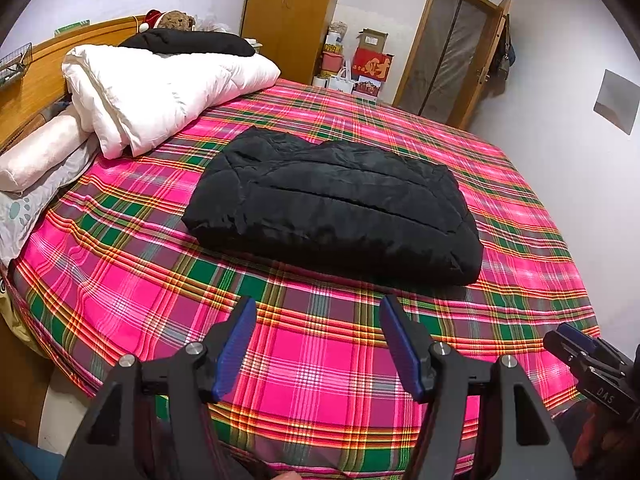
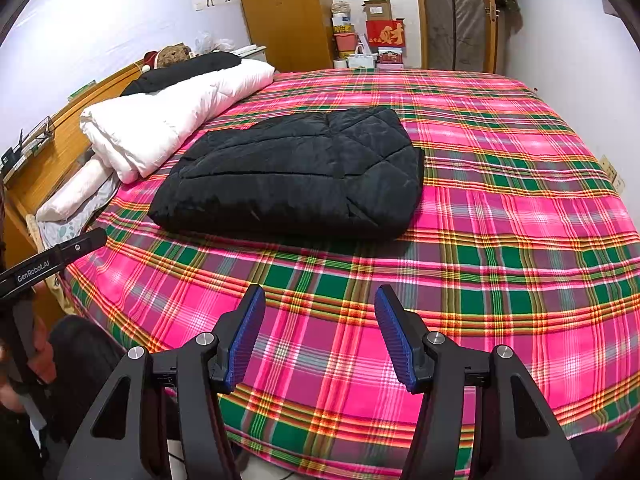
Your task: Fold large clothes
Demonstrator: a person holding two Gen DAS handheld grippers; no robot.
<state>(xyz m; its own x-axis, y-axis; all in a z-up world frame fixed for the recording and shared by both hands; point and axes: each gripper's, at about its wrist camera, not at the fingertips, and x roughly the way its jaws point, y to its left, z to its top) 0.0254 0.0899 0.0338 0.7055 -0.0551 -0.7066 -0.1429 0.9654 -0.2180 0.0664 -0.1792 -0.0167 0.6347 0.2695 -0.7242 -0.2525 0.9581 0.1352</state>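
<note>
Left wrist view: left gripper [image 1: 318, 312] hangs over the near part of the bed [image 1: 304, 352], jaws spread wide with nothing between them.
Right wrist view: right gripper [image 2: 320, 300] sits above the same plaid bedsheet [image 2: 500, 220], jaws wide apart and empty.
Jacket: black quilted jacket [image 1: 336, 204] lies folded into a thick, rough rectangle near the middle of the bed, well apart from both grippers.
Jacket's neighbours: folded white duvet [image 1: 160, 92] just beside its far left corner, at the headboard [image 1: 28, 92] end.
On the duvet: another black garment [image 1: 192, 42], possibly folded; the view is too small to be sure.
Behind it: brown teddy bear [image 1: 176, 20] against the headboard.
Far side: wooden wardrobe [image 2: 288, 12] and a door [image 1: 448, 56], with boxes [image 2: 376, 36] stacked between them.
</note>
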